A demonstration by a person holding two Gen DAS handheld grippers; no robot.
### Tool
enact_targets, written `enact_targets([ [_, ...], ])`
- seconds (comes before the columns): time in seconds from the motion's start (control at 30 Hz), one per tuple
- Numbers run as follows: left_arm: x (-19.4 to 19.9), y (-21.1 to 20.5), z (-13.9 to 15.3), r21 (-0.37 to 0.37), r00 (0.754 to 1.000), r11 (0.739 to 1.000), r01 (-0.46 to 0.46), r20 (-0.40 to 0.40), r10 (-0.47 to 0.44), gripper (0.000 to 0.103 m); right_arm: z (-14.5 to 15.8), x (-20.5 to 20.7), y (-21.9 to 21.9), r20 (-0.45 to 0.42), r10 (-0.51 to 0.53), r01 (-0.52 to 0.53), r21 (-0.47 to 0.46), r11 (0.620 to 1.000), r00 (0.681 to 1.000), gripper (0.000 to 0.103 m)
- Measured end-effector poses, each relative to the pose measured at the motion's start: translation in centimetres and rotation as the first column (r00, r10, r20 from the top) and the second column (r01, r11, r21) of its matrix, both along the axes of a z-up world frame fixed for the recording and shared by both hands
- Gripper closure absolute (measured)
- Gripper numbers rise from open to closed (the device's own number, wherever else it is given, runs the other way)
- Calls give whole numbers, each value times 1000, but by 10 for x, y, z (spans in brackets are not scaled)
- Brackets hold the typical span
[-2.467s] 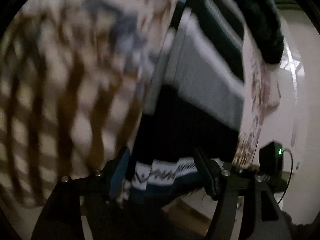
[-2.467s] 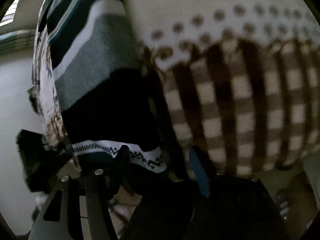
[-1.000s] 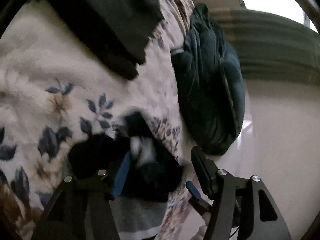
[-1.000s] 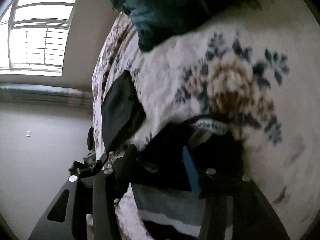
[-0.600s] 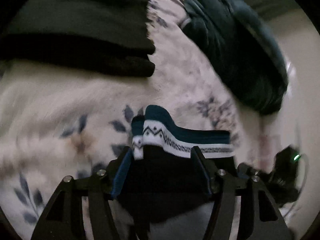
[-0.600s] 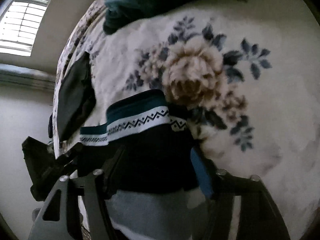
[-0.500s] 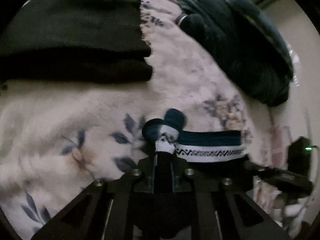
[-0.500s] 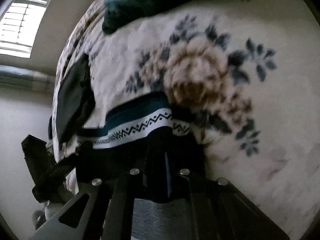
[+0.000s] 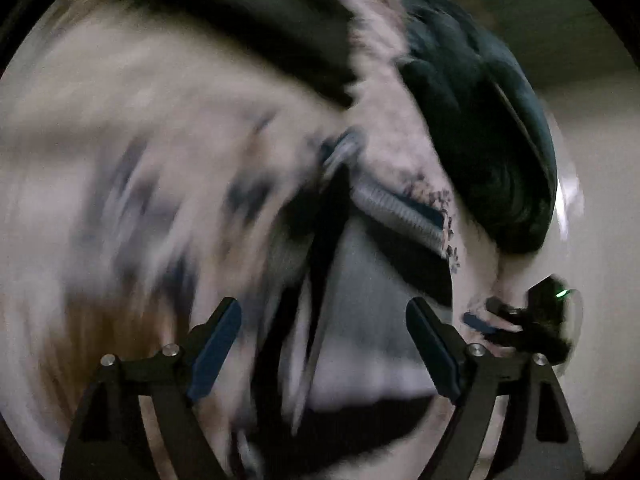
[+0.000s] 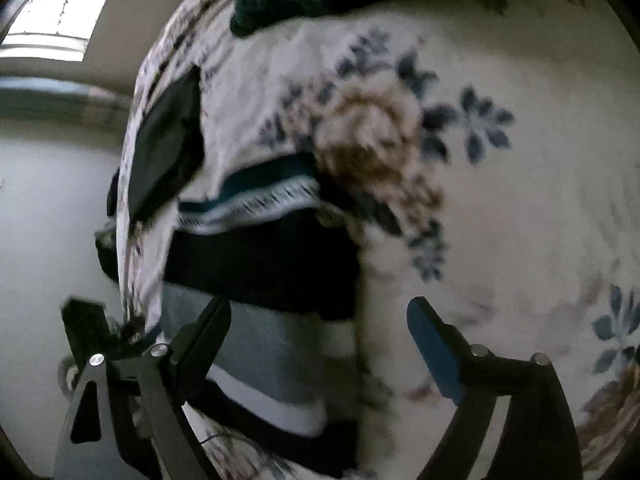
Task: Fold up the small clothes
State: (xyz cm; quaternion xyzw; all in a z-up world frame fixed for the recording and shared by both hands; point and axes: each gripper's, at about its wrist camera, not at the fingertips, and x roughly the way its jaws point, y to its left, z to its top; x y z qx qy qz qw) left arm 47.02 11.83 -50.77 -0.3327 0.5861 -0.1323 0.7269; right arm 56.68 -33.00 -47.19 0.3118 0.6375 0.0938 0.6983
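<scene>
Both jaws spread wide, holding nothing. Striped garment (image 10: 264, 312) lies on floral bed blanket (image 10: 520, 220), lower centre of right wrist view, patterned hem toward top.

Risk: left gripper (image 9: 324, 344) moving fast, view smeared; stray finger may snag loose fold edge and undo it. Right gripper (image 10: 320, 340) hovers over garment's right edge.

Nearby: black folded cloth (image 10: 164, 152) at left, dark teal bundle (image 9: 480, 140) upper right in left view; both apart from garment, neither blocking.
</scene>
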Motion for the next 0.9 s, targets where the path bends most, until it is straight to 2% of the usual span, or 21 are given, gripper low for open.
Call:
enact_targets([
  [0.03,-35,9,-4,-38,995,995,-93,-30,92,19,-7,-1,-3,-21,17,-17,8,1000,1000,12],
  [0.13,-100,9,-3,-80,969,967,-241,-65,236,19,-26,-3,-7,-59,53,-50,46,998,997,11],
  [0.23,-145,-8,-15,-168,941,927,-334,-109,319,19,-45,9,-4,-67,71,-62,124,990,995,7],
  [0.3,-153,-28,-33,-231,929,902,-366,-139,342,19,-58,22,2,-70,83,-69,183,981,994,7],
  [0.4,-144,-54,-60,-270,918,878,-396,-153,367,19,-81,40,18,-95,106,-80,245,966,990,6],
  [0.47,-139,-62,-70,-242,904,872,-425,-162,395,19,-94,48,29,-114,120,-84,277,957,986,6],
  [0.53,-137,-64,-79,-228,876,846,-482,-156,457,21,-98,51,33,-125,97,-58,282,958,987,5],
  [0.57,-135,-62,-78,-234,861,828,-509,-130,492,31,-98,51,34,-118,88,-51,287,957,989,7],
  [0.6,-134,-61,-74,-241,853,820,-519,-96,512,45,-96,51,35,-106,80,-47,281,958,991,17],
  [0.63,-130,-61,-69,-239,856,825,-512,-64,513,66,-95,48,36,-91,81,-52,286,957,993,54],
  [0.67,-125,-61,-61,-224,867,842,-492,-35,497,69,-94,44,39,-89,92,-62,297,953,992,71],
  [0.7,-123,-60,-57,-215,874,851,-478,-20,486,70,-93,41,41,-90,87,-58,293,954,992,78],
  [0.77,-115,-51,-48,-214,892,870,-444,-9,452,73,-83,31,42,-64,63,-43,277,960,996,83],
  [0.9,-94,-9,-22,-165,940,929,-331,28,340,77,-54,-10,45,-44,-25,37,311,950,999,86],
])
